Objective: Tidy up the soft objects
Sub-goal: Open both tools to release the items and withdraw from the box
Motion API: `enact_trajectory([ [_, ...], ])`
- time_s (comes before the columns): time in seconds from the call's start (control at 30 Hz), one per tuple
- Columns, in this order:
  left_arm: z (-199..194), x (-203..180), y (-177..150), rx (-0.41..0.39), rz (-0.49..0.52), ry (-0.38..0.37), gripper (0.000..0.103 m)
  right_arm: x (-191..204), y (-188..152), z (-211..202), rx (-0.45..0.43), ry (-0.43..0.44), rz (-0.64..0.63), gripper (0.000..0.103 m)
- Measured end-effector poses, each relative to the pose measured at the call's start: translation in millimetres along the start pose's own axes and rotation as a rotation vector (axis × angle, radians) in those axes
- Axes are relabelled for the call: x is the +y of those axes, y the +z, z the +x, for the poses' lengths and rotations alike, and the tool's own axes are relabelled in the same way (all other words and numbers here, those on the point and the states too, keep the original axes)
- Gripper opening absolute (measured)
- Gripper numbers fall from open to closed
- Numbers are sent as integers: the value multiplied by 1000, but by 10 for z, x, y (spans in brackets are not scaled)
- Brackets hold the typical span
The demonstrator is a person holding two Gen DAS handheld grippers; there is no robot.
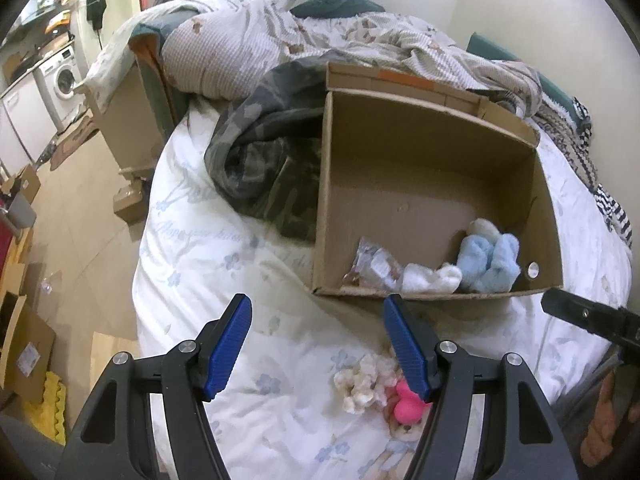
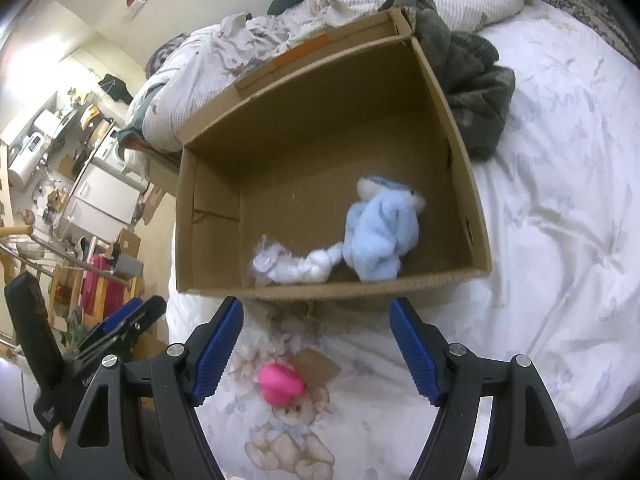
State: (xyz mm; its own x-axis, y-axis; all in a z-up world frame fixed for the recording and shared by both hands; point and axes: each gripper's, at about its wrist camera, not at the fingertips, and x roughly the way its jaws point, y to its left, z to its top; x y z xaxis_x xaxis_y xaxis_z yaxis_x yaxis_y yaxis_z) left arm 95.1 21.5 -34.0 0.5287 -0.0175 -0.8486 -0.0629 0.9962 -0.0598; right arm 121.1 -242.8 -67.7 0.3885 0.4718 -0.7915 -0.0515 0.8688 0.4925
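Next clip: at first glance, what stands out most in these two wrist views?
An open cardboard box sits on the floral white bedding, with a fluffy light blue plush toy and a small white one lying near its front wall. Outside the box, a bright pink soft object lies on the bedding between the open fingers of the right gripper; the left gripper is also open and empty.

Blue plush [image 2: 382, 236] & white sock [image 2: 316, 267] in box [image 2: 208, 216]; pink toy [image 2: 280, 383] on bed.

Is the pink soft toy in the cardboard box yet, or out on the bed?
Out. The pink toy lies on the bedsheet before the cardboard box, whose floor holds the blue plush.
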Motion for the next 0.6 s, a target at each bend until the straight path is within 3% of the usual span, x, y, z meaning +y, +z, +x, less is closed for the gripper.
enact_trajectory([
  [0.4,133,190,-100,93,-71,41,65,-6,-191,220,123,1,4,80],
  [0.6,292,416,-139,168,-181,26,65,-88,-189,377,178,-17,42,80],
])
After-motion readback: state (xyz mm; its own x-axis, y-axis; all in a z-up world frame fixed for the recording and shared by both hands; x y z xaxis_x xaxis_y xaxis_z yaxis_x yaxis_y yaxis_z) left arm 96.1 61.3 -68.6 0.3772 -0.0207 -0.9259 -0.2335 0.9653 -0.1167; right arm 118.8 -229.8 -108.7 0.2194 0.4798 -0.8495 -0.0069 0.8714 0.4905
